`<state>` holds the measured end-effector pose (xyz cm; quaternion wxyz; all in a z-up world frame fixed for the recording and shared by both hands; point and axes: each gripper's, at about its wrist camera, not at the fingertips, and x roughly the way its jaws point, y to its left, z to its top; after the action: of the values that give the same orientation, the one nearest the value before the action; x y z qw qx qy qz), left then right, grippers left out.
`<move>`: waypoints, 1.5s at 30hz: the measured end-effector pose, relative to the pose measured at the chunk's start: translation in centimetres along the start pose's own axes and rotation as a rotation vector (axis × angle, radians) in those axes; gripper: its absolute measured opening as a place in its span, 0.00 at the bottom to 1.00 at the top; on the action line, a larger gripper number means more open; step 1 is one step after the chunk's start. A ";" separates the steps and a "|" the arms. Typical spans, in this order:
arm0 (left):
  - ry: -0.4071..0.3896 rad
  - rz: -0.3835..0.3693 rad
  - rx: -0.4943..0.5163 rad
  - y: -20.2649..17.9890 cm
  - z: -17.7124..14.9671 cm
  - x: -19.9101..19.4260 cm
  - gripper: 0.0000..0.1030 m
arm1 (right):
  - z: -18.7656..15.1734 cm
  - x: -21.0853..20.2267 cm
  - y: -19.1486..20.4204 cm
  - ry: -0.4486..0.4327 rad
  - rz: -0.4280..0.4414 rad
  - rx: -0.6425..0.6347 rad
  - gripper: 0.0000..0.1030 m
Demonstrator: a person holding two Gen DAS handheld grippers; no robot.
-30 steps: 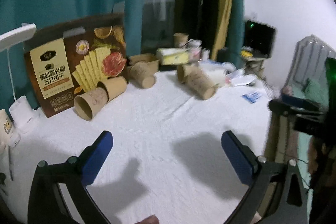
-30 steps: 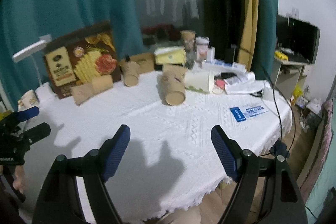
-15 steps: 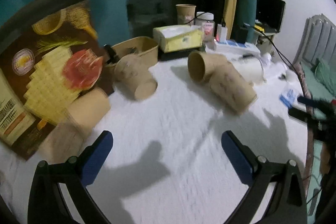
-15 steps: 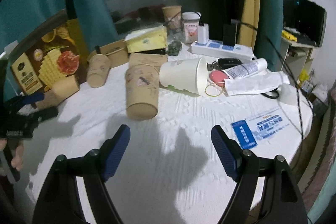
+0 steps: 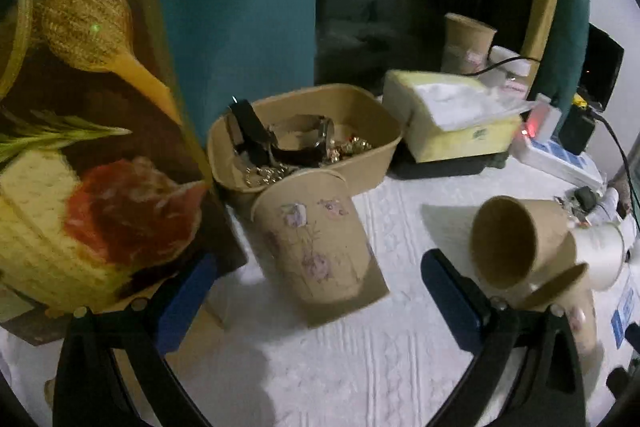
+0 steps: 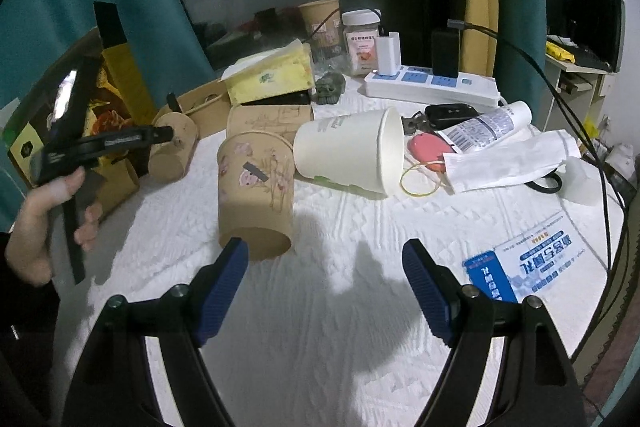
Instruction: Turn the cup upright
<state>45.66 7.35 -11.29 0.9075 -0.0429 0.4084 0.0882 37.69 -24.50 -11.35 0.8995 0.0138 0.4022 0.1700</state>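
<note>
A brown floral paper cup (image 5: 320, 247) lies on its side, mouth towards me, between the fingers of my open left gripper (image 5: 320, 295); it shows small in the right wrist view (image 6: 174, 151). Another brown floral cup (image 6: 256, 195) lies with its mouth towards me, just ahead-left of my open, empty right gripper (image 6: 326, 279); its left fingertip (image 6: 234, 255) is close to the rim. A white cup (image 6: 352, 151) lies on its side behind. A further brown cup (image 5: 516, 239) lies mouth-forward at the left view's right.
A cracker box (image 5: 88, 167) stands at left. A brown tray of trinkets (image 5: 384, 147), a tissue box (image 6: 272, 79), a power strip (image 6: 432, 87), a tube (image 6: 488, 127), papers and a blue card (image 6: 492, 275) crowd the white tablecloth.
Both grippers moved forward. The left one closed in on the floral cup by the box, which now lies between its fingers. The right one neared its brown cup.
</note>
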 end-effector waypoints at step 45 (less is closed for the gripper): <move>0.200 -0.429 -0.147 -2.4 -27.2 -22.4 0.64 | -16.4 -13.7 5.0 0.093 0.095 0.009 0.75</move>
<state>11.59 -1.89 -12.55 0.8549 -0.2032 0.4703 -0.0817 15.80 -25.95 -11.72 0.8708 0.0291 0.4430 0.2111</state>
